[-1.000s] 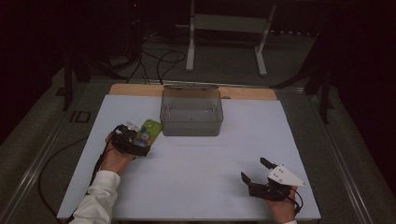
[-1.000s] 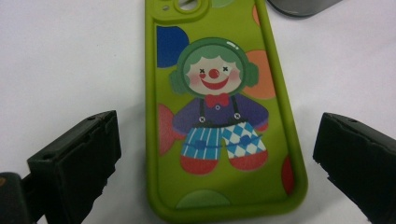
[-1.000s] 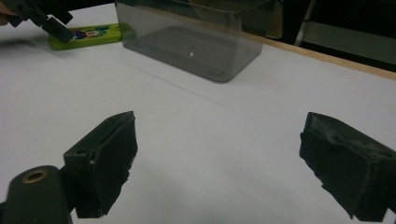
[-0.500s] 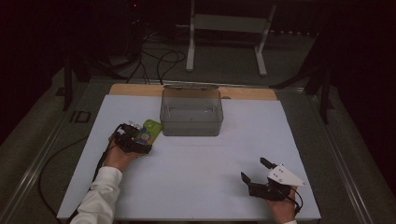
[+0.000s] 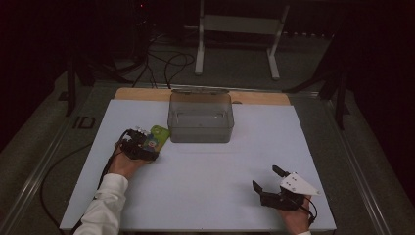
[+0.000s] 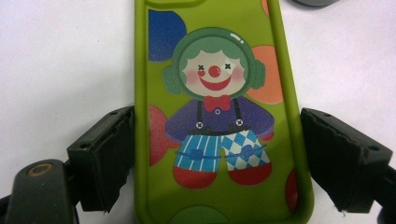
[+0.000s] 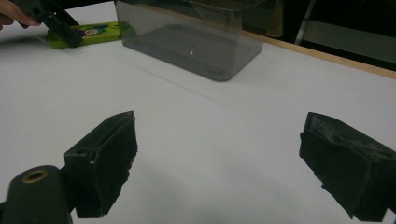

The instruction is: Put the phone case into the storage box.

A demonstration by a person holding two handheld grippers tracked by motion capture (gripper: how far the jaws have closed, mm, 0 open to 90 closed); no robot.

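Clown phone case (image 6: 215, 116) lies flat on the white surface (image 5: 205, 186) beside the clear box (image 5: 200, 117), between your open left fingers (image 6: 102, 158), so squeeze them shut next, I think.

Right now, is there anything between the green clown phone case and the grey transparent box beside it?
Nothing visible stands between them. The green rubber phone case with a clown picture lies flat between the open jaws of the left hand-held gripper, and only bare white table separates it from the grey transparent plastic box.
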